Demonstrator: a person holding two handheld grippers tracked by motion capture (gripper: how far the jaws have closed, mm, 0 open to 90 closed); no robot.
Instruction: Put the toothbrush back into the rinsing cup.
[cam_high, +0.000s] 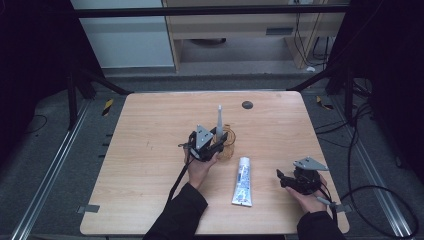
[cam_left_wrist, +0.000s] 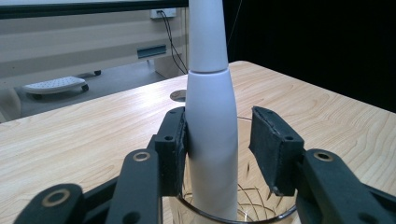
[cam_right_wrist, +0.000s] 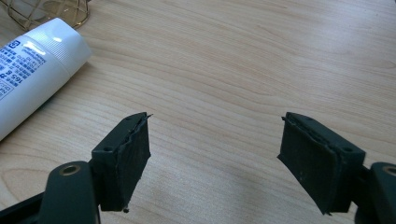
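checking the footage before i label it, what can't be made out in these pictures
- Toothbrush top: cut off by the upper edge of the left gripper view; too small in the high view to tell a brush head.
- Toothbrush foot: hidden inside the glass cup.
- Toothpaste tube print: too small in the high view, cut off in the right gripper view.

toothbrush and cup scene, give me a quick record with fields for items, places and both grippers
toothbrush: white electric toothbrush standing upright in the glass cup
cup: clear glass with gold wire pattern, near the table's middle
toothpaste: white toothpaste tube lying flat on the wooden table, between the two hands
left gripper: left gripper around the toothbrush, one pad against it, the other apart
right gripper: right gripper open over bare wood, holding nothing
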